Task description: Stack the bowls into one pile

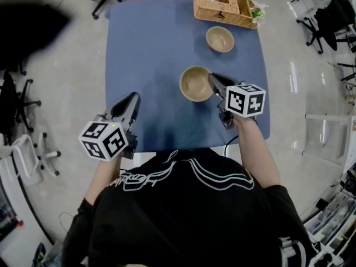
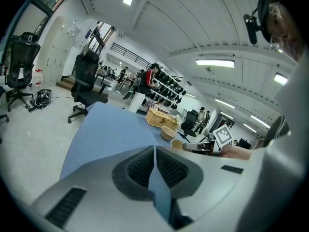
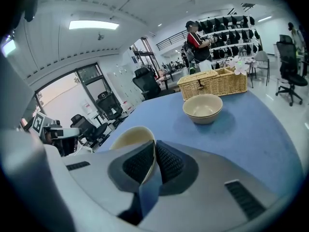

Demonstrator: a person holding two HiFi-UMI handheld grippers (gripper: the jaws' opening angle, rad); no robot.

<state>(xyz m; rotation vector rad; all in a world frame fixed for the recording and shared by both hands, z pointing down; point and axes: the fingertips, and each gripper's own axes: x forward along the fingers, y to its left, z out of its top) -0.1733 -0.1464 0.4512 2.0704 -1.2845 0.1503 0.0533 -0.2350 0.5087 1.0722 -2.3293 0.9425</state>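
1. Nearest: left tool (image 1: 132, 98) clenched, empty, over surface's (image 1: 150, 43) front.
2. Grasping near bowl (image 1: 194, 85) by rim, mid-surface: right tool (image 1: 213, 79).
3. Apart, beside basket (image 1: 222, 7): far bowl (image 1: 220, 39); nothing stacked yet, whole pile left.

Tablecloth (image 1: 150, 49): we are seeing matt, smooth blue cloth.
Centre bowl (image 1: 194, 85): we are seeing smooth beige glaze, faintly shining.
Far bowl (image 1: 220, 39), at one o'clock from it: we are finding the same finish.
Basket (image 1: 219, 9): we are looking at rough woven wicker.
Left gripper (image 1: 133, 97) and right gripper (image 1: 211, 77): we are noting matt grey plastic, with ribbed black pads (image 3: 170, 162).
Floor (image 1: 78, 60): we are seeing a polished sheen.
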